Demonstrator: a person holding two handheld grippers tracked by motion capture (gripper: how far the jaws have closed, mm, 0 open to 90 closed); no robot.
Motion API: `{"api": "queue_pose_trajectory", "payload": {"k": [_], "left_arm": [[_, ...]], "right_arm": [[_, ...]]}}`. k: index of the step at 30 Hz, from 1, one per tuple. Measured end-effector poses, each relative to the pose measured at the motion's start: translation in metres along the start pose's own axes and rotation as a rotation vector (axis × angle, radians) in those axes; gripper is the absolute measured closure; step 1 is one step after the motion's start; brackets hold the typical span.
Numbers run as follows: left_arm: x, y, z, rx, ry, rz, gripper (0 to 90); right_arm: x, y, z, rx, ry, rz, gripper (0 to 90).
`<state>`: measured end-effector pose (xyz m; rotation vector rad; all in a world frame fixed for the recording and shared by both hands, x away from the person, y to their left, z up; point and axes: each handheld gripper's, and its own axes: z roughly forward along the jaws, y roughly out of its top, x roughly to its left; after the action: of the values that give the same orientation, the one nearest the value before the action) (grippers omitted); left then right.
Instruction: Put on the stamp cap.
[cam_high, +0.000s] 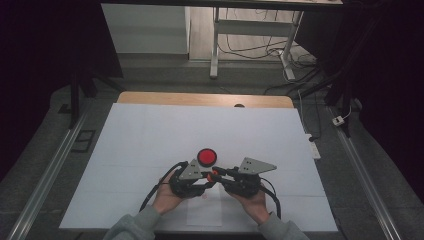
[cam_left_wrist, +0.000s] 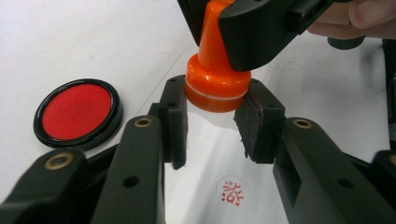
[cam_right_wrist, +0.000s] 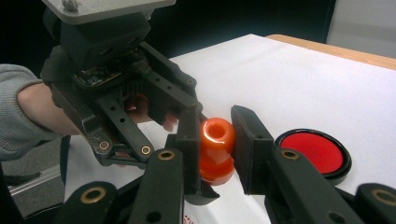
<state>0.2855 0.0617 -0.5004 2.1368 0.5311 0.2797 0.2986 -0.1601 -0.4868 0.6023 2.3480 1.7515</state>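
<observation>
An orange stamp (cam_high: 214, 175) hangs just above the white sheet, held between both grippers near the front of the table. My left gripper (cam_left_wrist: 215, 116) is shut on the stamp's (cam_left_wrist: 215, 79) wide lower rim, where a pale, see-through part shows under the orange. My right gripper (cam_right_wrist: 217, 140) is shut on the stamp's (cam_right_wrist: 217, 149) narrow handle from the other side. In the left gripper view the right gripper (cam_left_wrist: 261, 28) comes in from the top. A round red ink pad (cam_high: 206, 157) in a black case lies open just beyond the grippers. A red stamped mark (cam_left_wrist: 232, 191) shows on the paper below.
A large white sheet (cam_high: 150, 140) covers the wooden table (cam_high: 200, 98). A small paper slip (cam_high: 204, 212) lies near the front edge between the person's forearms. Beyond the table stand desk legs with loose cables on the floor.
</observation>
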Motion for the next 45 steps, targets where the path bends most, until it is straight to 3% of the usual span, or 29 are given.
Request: {"api": "queue_pose_trajectory", "payload": {"k": [16,27,33,36,45], "left_arm": [[0.002,-0.001,0.002,0.009,-0.008,-0.018,47.7],[0.005,-0.001,-0.002,0.017,0.036,-0.047,30.1],[0.012,-0.005,-0.014,0.017,0.065,-0.078,24.1],[0.014,-0.008,-0.021,0.026,0.08,-0.072,21.0],[0.02,-0.022,-0.051,0.01,0.107,-0.09,19.3]], "right_arm": [[0.0,0.0,0.0,0.001,0.0,0.001,72.7],[-0.005,0.001,-0.003,-0.009,-0.015,0.005,72.7],[-0.008,0.002,-0.006,-0.011,-0.026,0.007,72.7],[-0.01,0.002,-0.007,-0.013,-0.031,0.013,72.7],[-0.013,0.003,-0.01,-0.007,-0.045,0.008,72.7]]}}
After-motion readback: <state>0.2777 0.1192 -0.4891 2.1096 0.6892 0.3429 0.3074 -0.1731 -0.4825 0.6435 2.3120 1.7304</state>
